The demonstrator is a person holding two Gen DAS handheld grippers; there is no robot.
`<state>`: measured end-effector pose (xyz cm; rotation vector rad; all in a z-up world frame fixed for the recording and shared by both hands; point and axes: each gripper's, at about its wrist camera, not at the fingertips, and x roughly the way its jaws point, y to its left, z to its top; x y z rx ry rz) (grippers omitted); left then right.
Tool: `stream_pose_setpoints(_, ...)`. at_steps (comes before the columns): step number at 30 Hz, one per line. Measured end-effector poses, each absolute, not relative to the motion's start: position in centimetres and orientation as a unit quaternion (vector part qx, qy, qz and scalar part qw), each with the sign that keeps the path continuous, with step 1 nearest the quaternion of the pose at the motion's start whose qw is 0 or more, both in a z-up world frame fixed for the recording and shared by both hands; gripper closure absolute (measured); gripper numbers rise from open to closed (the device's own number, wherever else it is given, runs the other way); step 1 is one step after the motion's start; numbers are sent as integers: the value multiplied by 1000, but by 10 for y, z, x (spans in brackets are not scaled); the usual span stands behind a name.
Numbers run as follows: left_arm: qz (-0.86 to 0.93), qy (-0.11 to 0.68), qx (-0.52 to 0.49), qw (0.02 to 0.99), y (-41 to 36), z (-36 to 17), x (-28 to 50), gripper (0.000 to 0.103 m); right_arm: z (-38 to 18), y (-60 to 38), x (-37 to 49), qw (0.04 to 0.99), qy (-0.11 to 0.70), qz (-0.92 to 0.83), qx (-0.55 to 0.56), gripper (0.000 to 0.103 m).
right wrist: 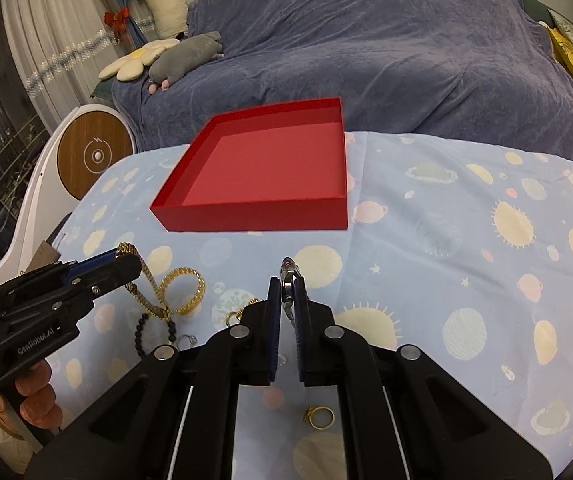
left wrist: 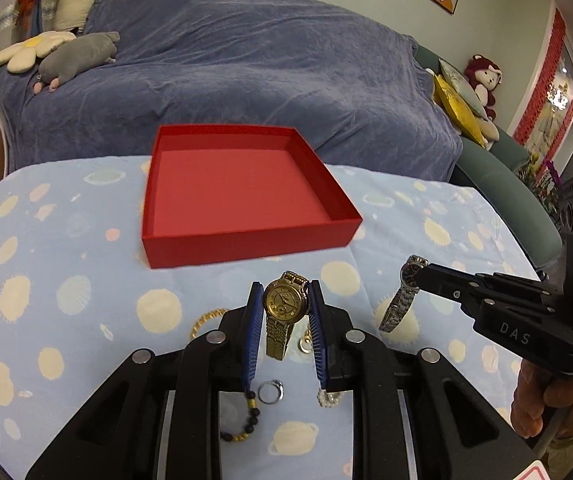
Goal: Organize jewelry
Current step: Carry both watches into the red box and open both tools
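Two watches are lifted: our left tongs clench the gold watch, right tongs the silver watch; next, carry both toward twelve o'clock, into the red box.

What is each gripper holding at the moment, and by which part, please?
The left gripper holds the gold watch by its case; the right gripper holds the silver watch by its case, strap hanging.

The desk right of the red box lies free; near the left tool jewelry pieces crowd the cloth.
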<state>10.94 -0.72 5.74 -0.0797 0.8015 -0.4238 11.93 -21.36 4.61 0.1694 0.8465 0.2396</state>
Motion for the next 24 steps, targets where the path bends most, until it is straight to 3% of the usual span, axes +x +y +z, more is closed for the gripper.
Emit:
stream_pose_setpoints(11,-161,342,-11,926,5,116,200,84,100,-201,219,922,357,128,73,97)
stream_pose_setpoints(18,-130,361,-13,923,-3,89,285,84,84,-195,308,917,365,134,94,97)
stream_pose_setpoints(24,-117,411,-21,904,-6,46,330,84,46,-191,353,890,418,154,94,97)
